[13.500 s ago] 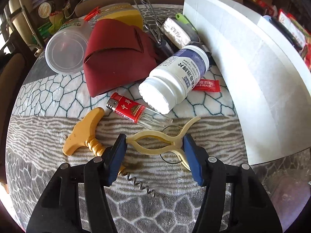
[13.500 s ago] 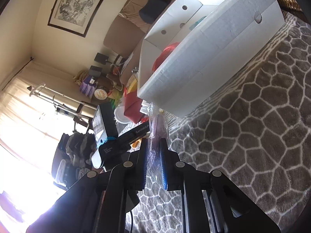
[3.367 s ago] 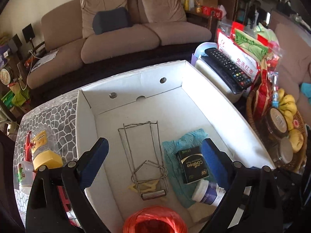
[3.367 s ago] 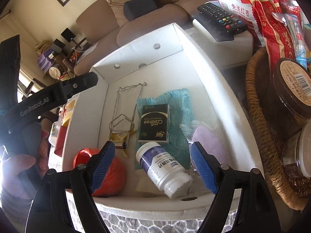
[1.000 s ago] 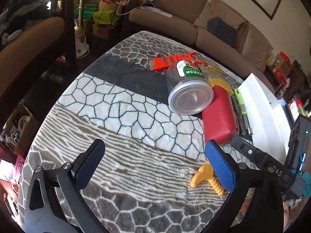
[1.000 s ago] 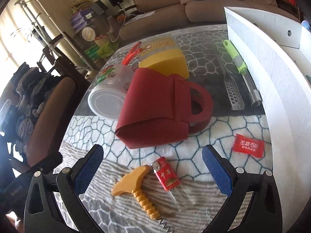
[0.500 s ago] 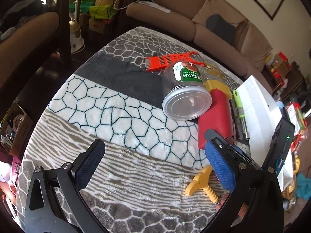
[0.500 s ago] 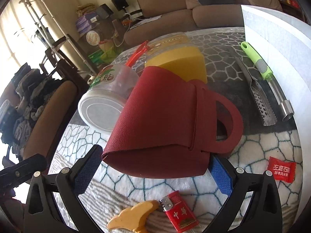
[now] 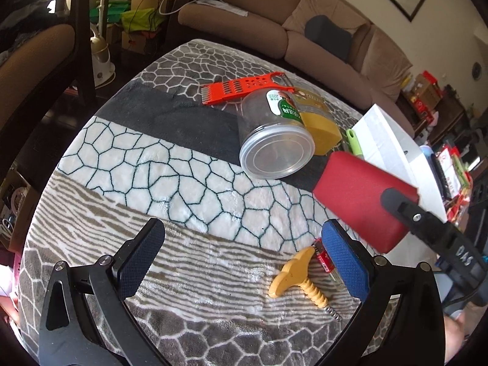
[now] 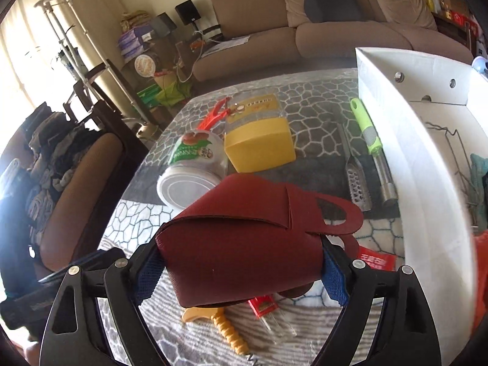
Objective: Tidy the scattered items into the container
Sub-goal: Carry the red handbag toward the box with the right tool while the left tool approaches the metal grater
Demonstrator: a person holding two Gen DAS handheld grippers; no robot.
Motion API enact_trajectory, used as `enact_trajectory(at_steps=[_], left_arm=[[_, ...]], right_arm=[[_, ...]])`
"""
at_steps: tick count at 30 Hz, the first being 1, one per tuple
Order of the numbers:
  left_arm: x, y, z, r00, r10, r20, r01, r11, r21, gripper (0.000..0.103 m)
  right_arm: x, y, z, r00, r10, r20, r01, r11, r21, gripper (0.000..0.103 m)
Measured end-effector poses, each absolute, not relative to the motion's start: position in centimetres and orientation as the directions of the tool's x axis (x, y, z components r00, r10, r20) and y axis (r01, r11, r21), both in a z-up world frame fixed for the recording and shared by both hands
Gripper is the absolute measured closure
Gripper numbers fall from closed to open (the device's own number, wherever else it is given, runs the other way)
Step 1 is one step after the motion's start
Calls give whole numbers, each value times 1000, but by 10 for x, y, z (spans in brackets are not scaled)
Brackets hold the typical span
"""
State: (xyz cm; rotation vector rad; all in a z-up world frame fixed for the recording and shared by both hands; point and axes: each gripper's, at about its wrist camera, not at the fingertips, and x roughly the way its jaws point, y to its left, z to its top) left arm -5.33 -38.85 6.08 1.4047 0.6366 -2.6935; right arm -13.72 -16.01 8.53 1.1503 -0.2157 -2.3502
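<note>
Bright daylight, window glare left, fisheye-warped edges.

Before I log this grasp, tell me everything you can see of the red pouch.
The red pouch looks like folded leather-like sheet with a looped cut-out handle at one end. The right gripper has its jaws closed on its sides, holding it lifted and tilted above the corkscrew and lighter, beside the white box.

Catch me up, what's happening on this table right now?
The right tongs are shut on the dark red pouch, held above the blanket beside the white box. The left tongs hang open and empty over the blanket. A clear jar, yellow block, orange grater, corkscrew and lighter lie outside the box.
</note>
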Motion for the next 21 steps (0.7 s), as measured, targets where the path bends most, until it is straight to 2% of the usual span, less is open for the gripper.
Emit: enact_trajectory(at_steps=[5,10,14,16,21], left_arm=[[-47,-355,45,-530,193,-826,104,-952,-289,0],[-38,-303,40,-515,122,-848,-40,-992,-118,0],[-39,-274,36,-511,93,-855,-63,-996,-70,0],[-41,-269,33,-506,79,-859,-27,-997,-76,0],[-47,-270,36,-518,135,-845,46,-982,-184,0]], right_arm=[[-125,-126,128,-537,-533,-654,367,-845,389,14],[-109,-91,155,-563,-551,-616,352,-834,424,14],[-97,-70,165,-571,-555,-605,348,-831,434,14],[-91,-61,168,-570,-559,-602,348,-828,440,14],[-81,-37,179,-582,-577,-573,352,-814,462,14]])
